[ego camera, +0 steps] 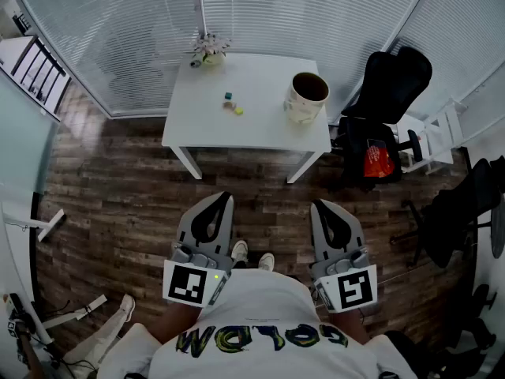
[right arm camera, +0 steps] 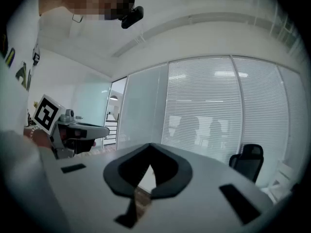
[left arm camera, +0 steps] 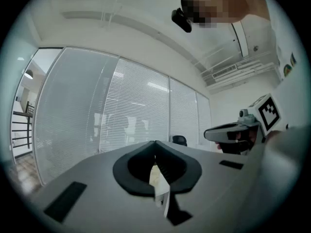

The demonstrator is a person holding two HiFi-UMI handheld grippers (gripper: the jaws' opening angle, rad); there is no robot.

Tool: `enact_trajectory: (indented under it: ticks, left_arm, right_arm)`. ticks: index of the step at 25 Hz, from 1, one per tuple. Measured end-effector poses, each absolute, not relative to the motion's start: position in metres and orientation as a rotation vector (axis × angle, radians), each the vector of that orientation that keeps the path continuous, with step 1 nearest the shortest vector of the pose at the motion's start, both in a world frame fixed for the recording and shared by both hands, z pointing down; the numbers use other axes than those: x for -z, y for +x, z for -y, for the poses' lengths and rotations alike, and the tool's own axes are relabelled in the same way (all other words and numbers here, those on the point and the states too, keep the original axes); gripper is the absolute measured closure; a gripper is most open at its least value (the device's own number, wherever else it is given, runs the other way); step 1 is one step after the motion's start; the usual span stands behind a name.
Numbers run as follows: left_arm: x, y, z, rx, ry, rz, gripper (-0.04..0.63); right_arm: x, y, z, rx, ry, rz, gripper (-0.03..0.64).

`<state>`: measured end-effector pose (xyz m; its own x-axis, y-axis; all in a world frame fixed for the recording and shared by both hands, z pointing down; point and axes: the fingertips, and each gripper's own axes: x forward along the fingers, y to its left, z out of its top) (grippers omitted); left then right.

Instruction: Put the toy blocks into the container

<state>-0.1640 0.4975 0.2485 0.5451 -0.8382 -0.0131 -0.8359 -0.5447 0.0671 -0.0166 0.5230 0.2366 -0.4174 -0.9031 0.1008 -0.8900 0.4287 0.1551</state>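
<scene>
Small coloured toy blocks (ego camera: 232,104), too tiny to count, lie on white square table (ego camera: 189,129), well apart from cream round container (ego camera: 306,98) at its right edge, black office chair (ego camera: 390,85) just beyond; left gripper (ego camera: 218,199) and right gripper (ego camera: 322,207) both pinched together, empty, over brown plank floor (ego camera: 118,188).

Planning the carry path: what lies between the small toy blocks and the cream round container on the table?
Nothing: in the head view, only bare white table separates the small coloured toy blocks from the cream round container.
</scene>
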Motion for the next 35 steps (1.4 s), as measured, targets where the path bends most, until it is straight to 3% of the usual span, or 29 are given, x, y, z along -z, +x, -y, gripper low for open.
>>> enact_trajectory:
  ticks: [35]
  left_arm:
    - [-0.268,-0.215,-0.428,0.080,2.683,1.435,0.583]
  right_arm:
    - [-0.254,-0.069,-0.452,0.064,1.596,2.530,0.609]
